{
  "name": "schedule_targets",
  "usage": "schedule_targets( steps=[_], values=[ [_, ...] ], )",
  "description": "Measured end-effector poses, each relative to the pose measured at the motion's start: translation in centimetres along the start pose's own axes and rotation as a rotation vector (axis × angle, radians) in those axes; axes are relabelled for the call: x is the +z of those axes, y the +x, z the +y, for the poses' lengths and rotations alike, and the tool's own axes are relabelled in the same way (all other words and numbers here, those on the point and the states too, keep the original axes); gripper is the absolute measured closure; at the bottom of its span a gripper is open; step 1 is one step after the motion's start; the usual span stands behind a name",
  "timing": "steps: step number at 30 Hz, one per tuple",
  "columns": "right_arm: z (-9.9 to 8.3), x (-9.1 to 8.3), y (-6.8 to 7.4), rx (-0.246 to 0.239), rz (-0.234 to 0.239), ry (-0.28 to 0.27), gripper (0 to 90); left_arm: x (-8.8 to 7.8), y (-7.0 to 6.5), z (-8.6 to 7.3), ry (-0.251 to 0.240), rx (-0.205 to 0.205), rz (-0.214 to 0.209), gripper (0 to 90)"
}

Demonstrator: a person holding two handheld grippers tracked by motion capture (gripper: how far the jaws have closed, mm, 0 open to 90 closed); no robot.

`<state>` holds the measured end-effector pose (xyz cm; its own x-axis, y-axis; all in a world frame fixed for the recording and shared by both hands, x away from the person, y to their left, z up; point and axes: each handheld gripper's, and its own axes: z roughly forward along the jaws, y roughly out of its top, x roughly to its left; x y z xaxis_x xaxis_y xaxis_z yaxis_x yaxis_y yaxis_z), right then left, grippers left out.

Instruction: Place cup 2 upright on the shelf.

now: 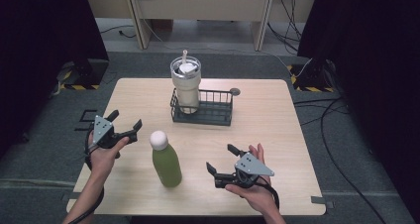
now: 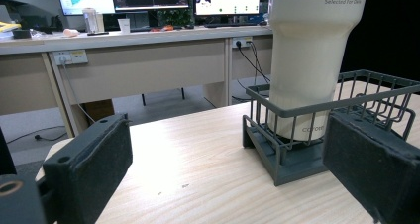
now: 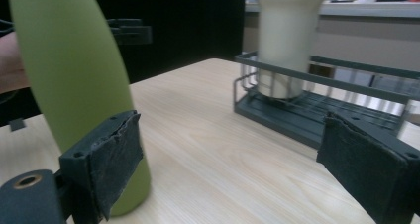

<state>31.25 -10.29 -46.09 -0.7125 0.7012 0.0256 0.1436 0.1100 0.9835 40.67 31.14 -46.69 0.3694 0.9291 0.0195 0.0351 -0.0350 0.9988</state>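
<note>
A green bottle (image 1: pixel 166 159) with a white cap stands upright on the wooden table (image 1: pixel 282 135), near its front. A cream tumbler (image 1: pixel 185 83) with a lid and straw stands in the left end of a dark wire basket (image 1: pixel 215 114) at the back middle. My left gripper (image 1: pixel 126 119) is open to the left of the bottle, with nothing between its pads (image 2: pixel 94 159); the tumbler (image 2: pixel 312 50) and basket (image 2: pixel 292 159) lie ahead of it. My right gripper (image 1: pixel 220 157) is open to the right of the bottle. The bottle (image 3: pixel 74 75) stands just outside its left pad (image 3: pixel 114 159), apart from it.
A small round dark disc (image 1: pixel 235 91) lies on the table by the basket's back right corner. Black curtains (image 1: pixel 44 45) hang on both sides. Cables (image 1: pixel 327 120) trail on the floor to the right. A desk (image 2: pixel 124 60) with monitors stands beyond the table.
</note>
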Motion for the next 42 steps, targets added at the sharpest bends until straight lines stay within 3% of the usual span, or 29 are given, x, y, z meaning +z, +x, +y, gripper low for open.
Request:
schedule_targets(
  steps=[15, 42],
  values=[
    [1.1, 3.2, 3.2, -0.034, 0.116, 0.009, 6.8, 0.2, 0.0, -0.1, 0.004, -0.001, 0.0, 4.3],
    [2.1, 6.7, 6.5, -0.06, 0.232, 0.006, 8.3, 0.4, 0.1, -0.3, 0.007, -0.003, 0.001, 4.1]
  ],
)
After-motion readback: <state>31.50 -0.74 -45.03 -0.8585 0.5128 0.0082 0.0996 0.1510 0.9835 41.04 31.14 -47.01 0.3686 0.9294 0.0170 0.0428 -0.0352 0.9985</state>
